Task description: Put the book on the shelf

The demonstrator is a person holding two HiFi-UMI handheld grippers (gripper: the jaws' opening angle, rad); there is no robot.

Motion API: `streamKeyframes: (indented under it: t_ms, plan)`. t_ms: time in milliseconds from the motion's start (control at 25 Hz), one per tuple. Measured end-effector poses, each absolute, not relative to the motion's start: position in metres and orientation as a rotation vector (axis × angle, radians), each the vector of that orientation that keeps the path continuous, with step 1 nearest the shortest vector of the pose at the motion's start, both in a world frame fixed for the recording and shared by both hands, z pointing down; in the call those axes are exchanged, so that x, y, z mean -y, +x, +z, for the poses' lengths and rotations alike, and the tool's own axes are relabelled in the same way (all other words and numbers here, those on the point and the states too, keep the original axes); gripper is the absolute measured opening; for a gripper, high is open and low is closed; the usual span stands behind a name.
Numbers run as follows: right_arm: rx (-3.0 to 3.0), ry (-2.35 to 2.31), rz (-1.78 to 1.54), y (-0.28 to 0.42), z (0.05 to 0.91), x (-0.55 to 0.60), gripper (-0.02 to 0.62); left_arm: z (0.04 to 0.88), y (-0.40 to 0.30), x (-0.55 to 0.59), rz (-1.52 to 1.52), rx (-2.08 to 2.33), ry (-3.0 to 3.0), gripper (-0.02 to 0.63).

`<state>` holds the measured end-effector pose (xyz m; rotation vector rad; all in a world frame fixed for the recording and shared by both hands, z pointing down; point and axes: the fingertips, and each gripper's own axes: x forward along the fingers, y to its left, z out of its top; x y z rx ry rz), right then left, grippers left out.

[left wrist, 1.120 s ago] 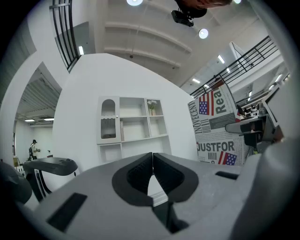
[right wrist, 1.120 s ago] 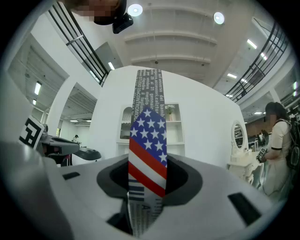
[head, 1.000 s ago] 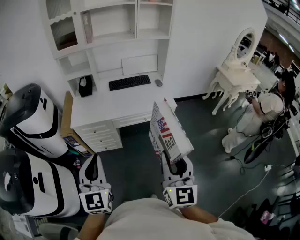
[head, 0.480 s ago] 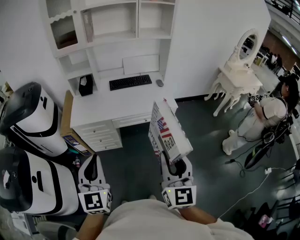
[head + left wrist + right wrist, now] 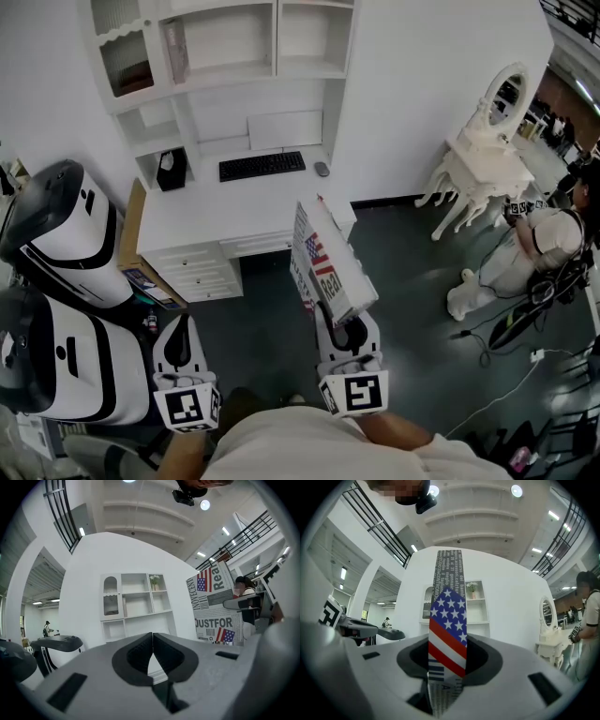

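Note:
A book with newspaper print and a stars-and-stripes cover stands upright in my right gripper, which is shut on its lower edge. In the right gripper view its spine rises between the jaws of the right gripper. My left gripper hangs to the left, shut and with nothing in it; the left gripper shows its jaws touching. The white shelf unit sits above a desk ahead. In both gripper views the shelf unit is still far off. The book shows at the right of the left gripper view.
On the desk lie a black keyboard, a mouse and a black box. Two big white-and-black machines stand at the left. At the right are a white dressing table, a person and floor cables.
The right gripper and the book have shifted a little to the left in the head view. The left gripper has slid slightly down the picture. Both grips are unchanged.

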<state>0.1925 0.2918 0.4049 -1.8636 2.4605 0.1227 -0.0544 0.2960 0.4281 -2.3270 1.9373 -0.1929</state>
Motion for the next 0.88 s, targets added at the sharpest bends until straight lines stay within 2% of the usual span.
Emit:
streamKeyframes:
  t_ms: [440,880]
  plan:
    - [-2.483,-1.849,0.130,0.185,0.412,-0.239,0.153,0.446,-0.054,-0.245,-0.176,-1.953,-2.350,0.006]
    - [-2.455,-1.920,0.136,0.156,0.417,-0.154,0.153,0.440,-0.086,-0.137,-0.138,-1.892,-2.389,0.006]
